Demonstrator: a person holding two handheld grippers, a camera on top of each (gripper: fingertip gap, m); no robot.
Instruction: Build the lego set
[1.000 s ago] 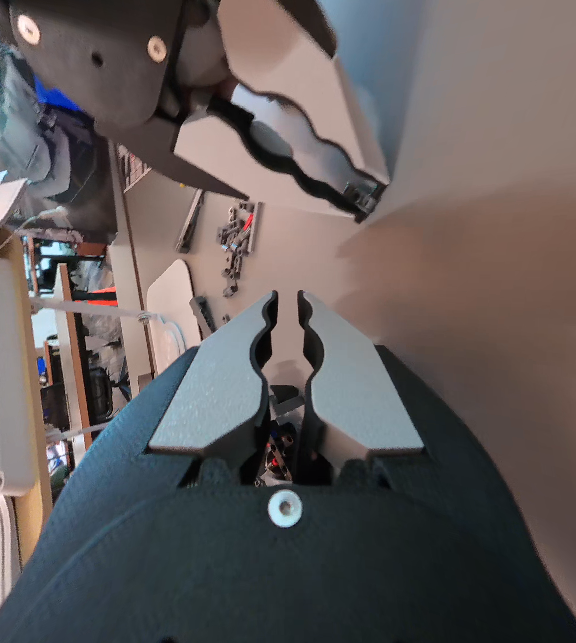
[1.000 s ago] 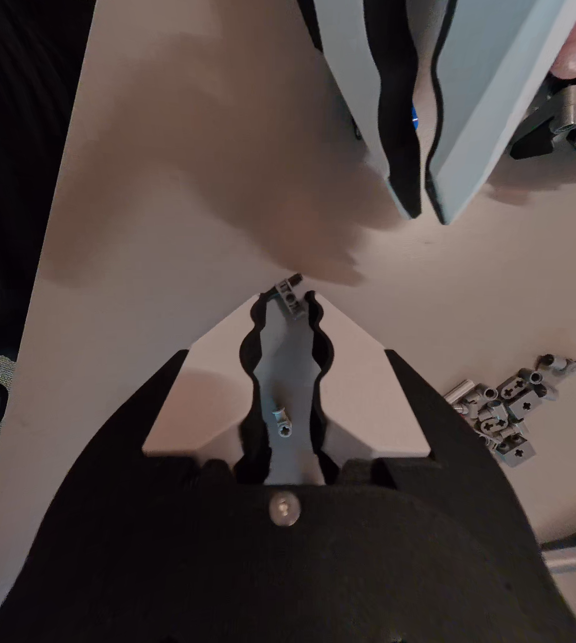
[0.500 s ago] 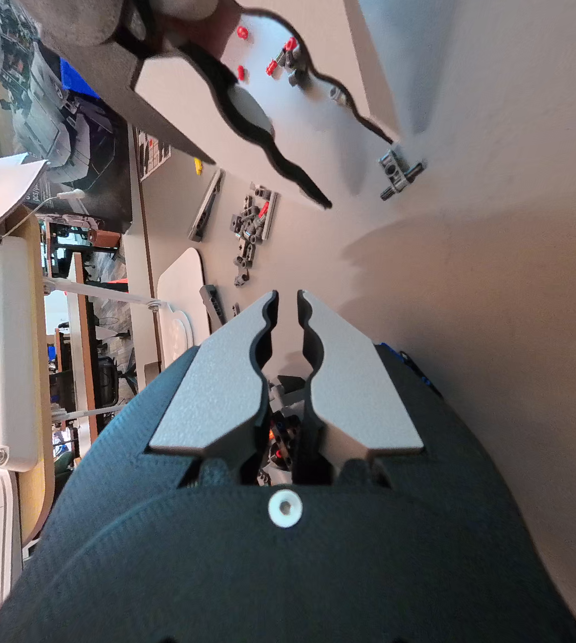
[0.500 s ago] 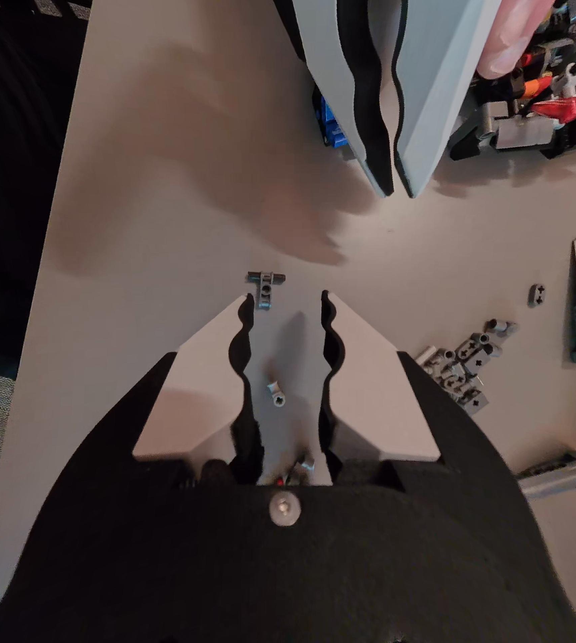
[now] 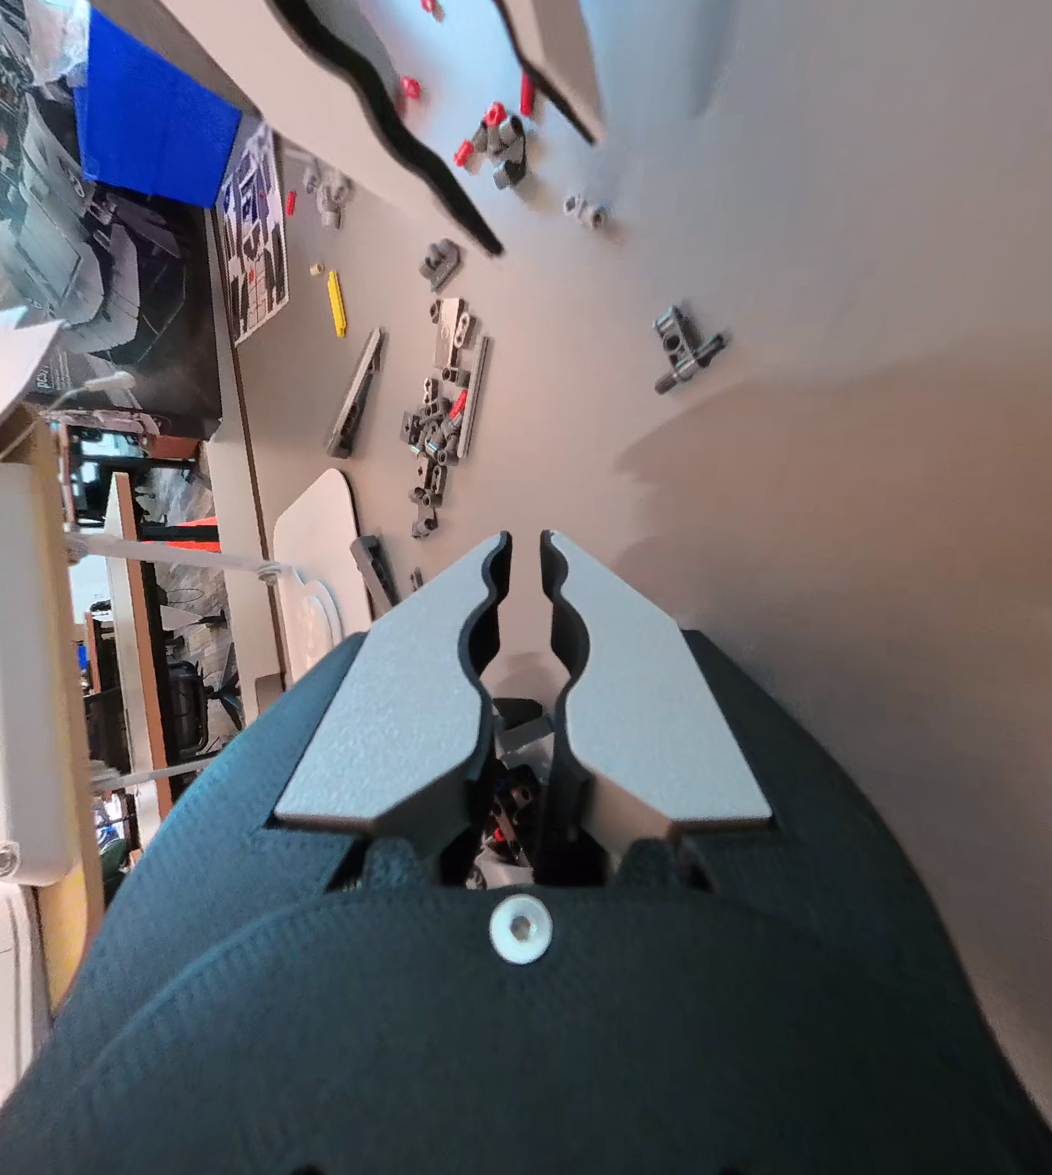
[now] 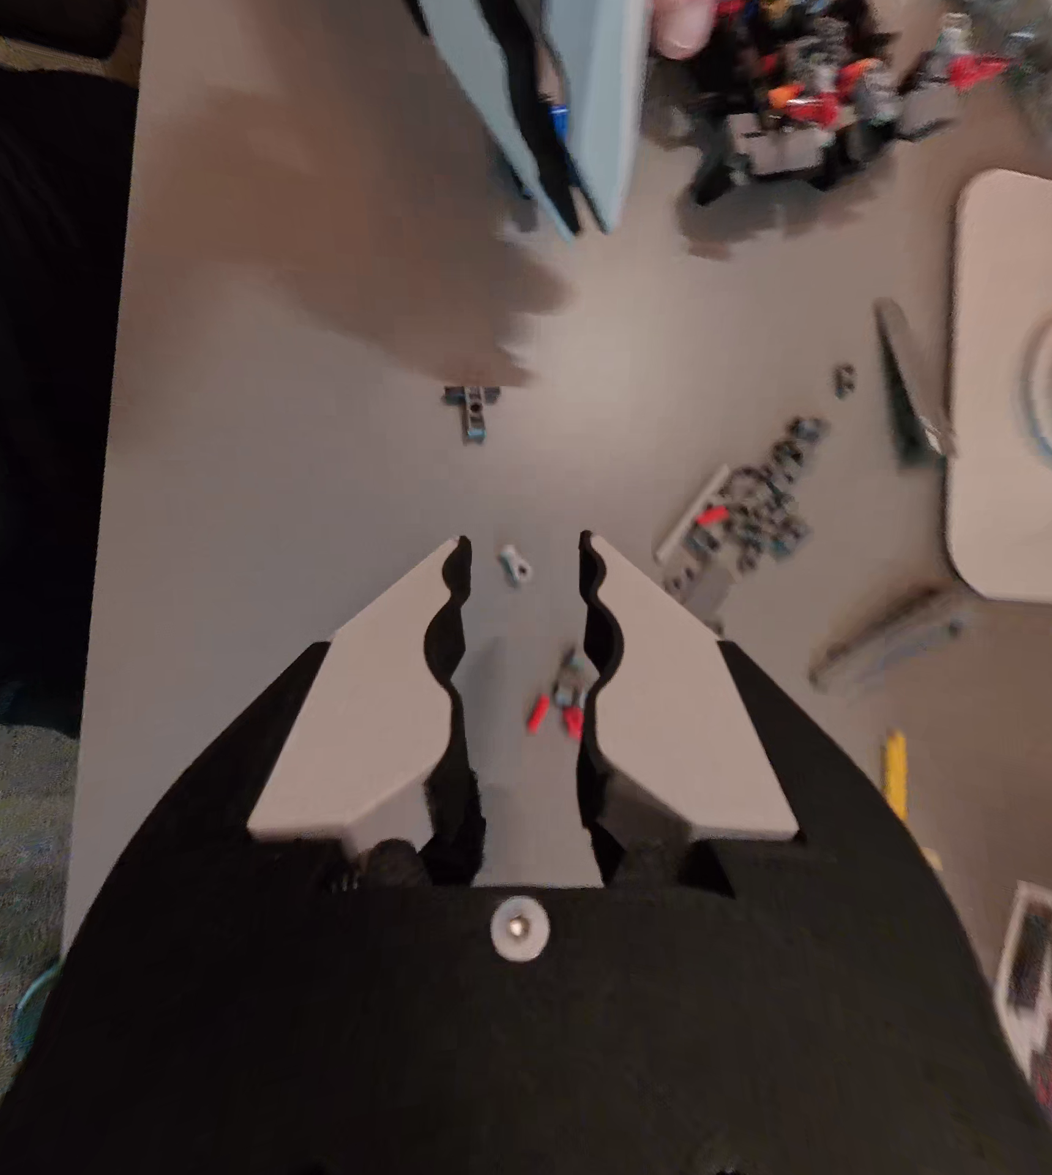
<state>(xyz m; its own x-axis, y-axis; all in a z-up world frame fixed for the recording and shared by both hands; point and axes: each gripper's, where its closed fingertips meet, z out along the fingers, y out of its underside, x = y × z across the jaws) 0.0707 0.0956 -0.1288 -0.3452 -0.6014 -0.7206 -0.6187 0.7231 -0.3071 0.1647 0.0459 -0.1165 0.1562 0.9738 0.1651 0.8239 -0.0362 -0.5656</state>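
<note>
Overhead, the right gripper (image 6: 520, 543) hangs above the table (image 6: 320, 508), fingers well apart, nothing in its grasp. Bare tabletop shows down the whole gap.

- Seen between its tips: a small pale connector (image 6: 515, 564), lying flat, nearer the left finger than the right.
- Nearer in, hard by the right finger: two red pins (image 6: 539, 712) and a grey bit (image 6: 569, 683), close together.
- Farther off, a grey T-shaped piece (image 6: 473, 410) lies alone; the same piece shows in the left wrist view (image 5: 682, 350).
- To the right, a loose heap of grey parts (image 6: 758, 502) beside a pale strip.

The left gripper (image 5: 524, 540) is nearly closed, with only a thin slit at the tips and nothing caught in that slit. From the right wrist view it sits far across the table (image 6: 587, 222), next to a built model (image 6: 828, 95). A fingertip shows at the frame's top edge.

Risks, as I judge them:
- The connector sits off-centre, so a closing finger could flick it sideways, not pinch it.
- The red pins are round (likely to roll), and a finger brushing them could scatter them.
- The right view is smeared, so aim is uncertain.
- The left slit is too narrow to admit most parts.
- The left fingers are close to the model, and a knock could shift it.
</note>
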